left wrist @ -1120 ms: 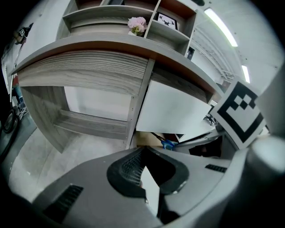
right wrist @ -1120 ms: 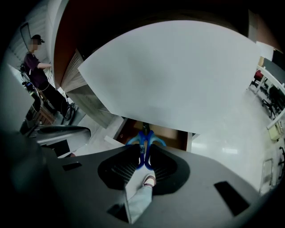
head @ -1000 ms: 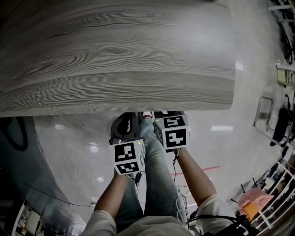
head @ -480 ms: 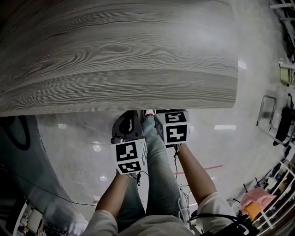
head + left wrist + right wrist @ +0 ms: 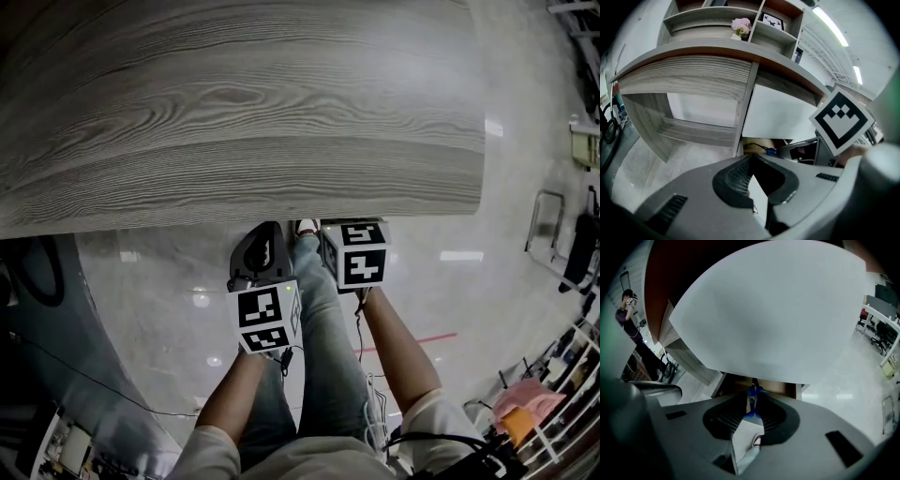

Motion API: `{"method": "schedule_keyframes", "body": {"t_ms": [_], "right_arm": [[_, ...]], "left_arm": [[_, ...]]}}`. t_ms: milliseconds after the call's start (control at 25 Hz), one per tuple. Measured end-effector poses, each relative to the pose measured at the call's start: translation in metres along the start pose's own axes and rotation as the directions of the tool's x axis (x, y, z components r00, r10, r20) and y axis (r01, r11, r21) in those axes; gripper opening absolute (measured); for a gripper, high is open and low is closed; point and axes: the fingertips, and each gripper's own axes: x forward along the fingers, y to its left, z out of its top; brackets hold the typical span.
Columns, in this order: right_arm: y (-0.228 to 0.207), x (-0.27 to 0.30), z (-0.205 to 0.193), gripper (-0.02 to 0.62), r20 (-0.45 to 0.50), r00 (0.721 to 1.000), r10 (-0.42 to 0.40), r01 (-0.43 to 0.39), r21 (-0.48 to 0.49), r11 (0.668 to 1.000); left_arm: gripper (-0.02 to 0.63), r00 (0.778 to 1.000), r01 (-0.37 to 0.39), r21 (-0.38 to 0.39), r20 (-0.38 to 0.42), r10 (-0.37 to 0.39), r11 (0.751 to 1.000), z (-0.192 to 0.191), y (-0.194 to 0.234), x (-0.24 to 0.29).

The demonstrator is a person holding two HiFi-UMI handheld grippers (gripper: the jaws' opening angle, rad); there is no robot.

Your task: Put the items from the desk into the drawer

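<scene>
Blue item (image 5: pixel 752 405), dark cord (image 5: pixel 753 380) | right gripper (image 5: pixel 753 397) fingers (image 5: pixel 733 416) clamped on it | left gripper (image 5: pixel 752 158) fingers (image 5: pixel 736 176) together

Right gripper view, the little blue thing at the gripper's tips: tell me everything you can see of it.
The blue piece is small and narrow, plastic by its look, with a looped top. It is pinched between the tips of the right gripper and pokes past them toward the brown opening under the white panel. What it is cannot be told.
</scene>
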Motion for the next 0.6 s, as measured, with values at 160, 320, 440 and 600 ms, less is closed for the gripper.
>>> {"method": "schedule_keyframes", "body": {"t_ms": [160, 320, 440, 600], "right_arm": [[-0.002, -0.001, 0.001, 0.071, 0.005, 1.0, -0.008, 0.008, 0.004, 1.0], [-0.008, -0.005, 0.004, 0.071, 0.025, 0.999, -0.032, 0.032, 0.006, 0.999], [-0.009, -0.007, 0.003, 0.071, 0.024, 0.999, -0.036, 0.036, 0.018, 0.999], [-0.011, -0.008, -0.001, 0.071, 0.021, 0.999, -0.045, 0.044, 0.035, 0.998]], "left_arm": [[-0.002, 1.0, -0.003, -0.002, 0.0, 0.003, 1.0, 0.0, 0.002, 0.0], [-0.002, 1.0, 0.0, 0.001, 0.0, 0.0, 1.0, 0.002, 0.002, 0.0], [-0.002, 1.0, 0.004, 0.001, 0.003, -0.004, 1.0, 0.003, 0.002, -0.001], [-0.002, 1.0, 0.013, 0.005, 0.004, -0.013, 1.0, 0.002, 0.0, 0.0]]}}
